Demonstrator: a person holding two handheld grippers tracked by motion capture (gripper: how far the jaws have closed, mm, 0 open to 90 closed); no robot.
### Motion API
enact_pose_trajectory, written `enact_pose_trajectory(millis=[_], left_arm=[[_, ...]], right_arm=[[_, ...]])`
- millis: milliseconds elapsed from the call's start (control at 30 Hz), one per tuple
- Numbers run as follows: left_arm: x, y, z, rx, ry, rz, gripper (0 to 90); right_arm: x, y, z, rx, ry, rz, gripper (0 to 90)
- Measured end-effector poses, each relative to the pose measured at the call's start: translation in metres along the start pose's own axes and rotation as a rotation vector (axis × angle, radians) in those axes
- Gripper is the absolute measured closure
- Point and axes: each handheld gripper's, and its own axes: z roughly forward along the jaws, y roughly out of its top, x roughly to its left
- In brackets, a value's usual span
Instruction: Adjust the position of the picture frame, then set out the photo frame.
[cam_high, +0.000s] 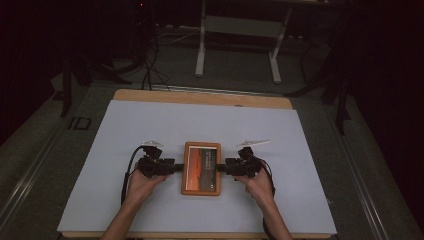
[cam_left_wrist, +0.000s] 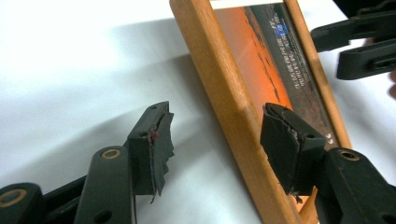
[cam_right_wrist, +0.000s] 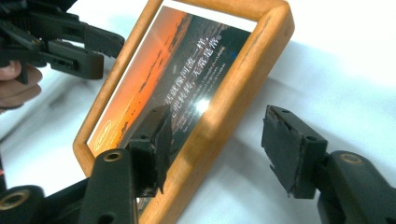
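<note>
One wooden picture frame (cam_high: 201, 168) lay flat near the middle of the pale-covered worktop (cam_high: 150, 125), holding a sunset print. Left gripper (cam_high: 176, 167) straddled its left rail, jaws wide, pads clear of the wood. Right gripper (cam_high: 223, 168) likewise straddled the right rail, wide, not pressing. Judgement: to grip well, centre each rail between the pads, then close both evenly. Count: one frame, two grippers.
</note>
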Motion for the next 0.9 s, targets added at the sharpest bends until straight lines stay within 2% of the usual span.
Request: enact_pose_trajectory(millis=[33, 67, 100, 433, 467, 533, 567, 633, 767, 900], left_arm=[[0.0, 0.0, 0.0, 0.0, 0.0, 0.0, 42.6], [-0.003, -0.001, -0.005, -0.02, 0.037, 0.034, 42.6], [-0.004, -0.001, -0.007, -0.03, 0.058, 0.05, 42.6], [-0.02, -0.004, -0.022, -0.12, 0.235, 0.19, 42.6], [-0.021, -0.004, -0.024, -0.129, 0.24, 0.194, 42.6], [-0.021, -0.003, -0.027, -0.145, 0.21, 0.179, 42.6], [-0.022, -0.003, -0.029, -0.153, 0.209, 0.174, 42.5], [-0.023, -0.002, -0.032, -0.163, 0.213, 0.175, 42.6], [-0.025, -0.002, -0.039, -0.182, 0.219, 0.179, 42.6], [-0.025, -0.003, -0.045, -0.197, 0.234, 0.184, 42.6]], right_arm=[[0.001, 0.0, -0.001, -0.001, -0.009, -0.008, 41.7], [0.003, 0.0, -0.002, -0.003, -0.028, -0.024, 41.6], [0.005, 0.0, -0.003, -0.003, -0.041, -0.042, 41.2], [0.027, 0.002, -0.002, 0.02, -0.19, -0.212, 41.6], [0.029, 0.002, -0.003, 0.023, -0.202, -0.225, 42.6], [0.033, 0.003, -0.003, 0.031, -0.214, -0.246, 45.6], [0.035, 0.003, -0.003, 0.032, -0.222, -0.254, 47.1], [0.038, 0.003, -0.003, 0.038, -0.247, -0.259, 48.3], [0.045, 0.006, -0.004, 0.037, -0.263, -0.293, 45.5], [0.049, 0.011, -0.004, 0.041, -0.299, -0.321, 46.0]])
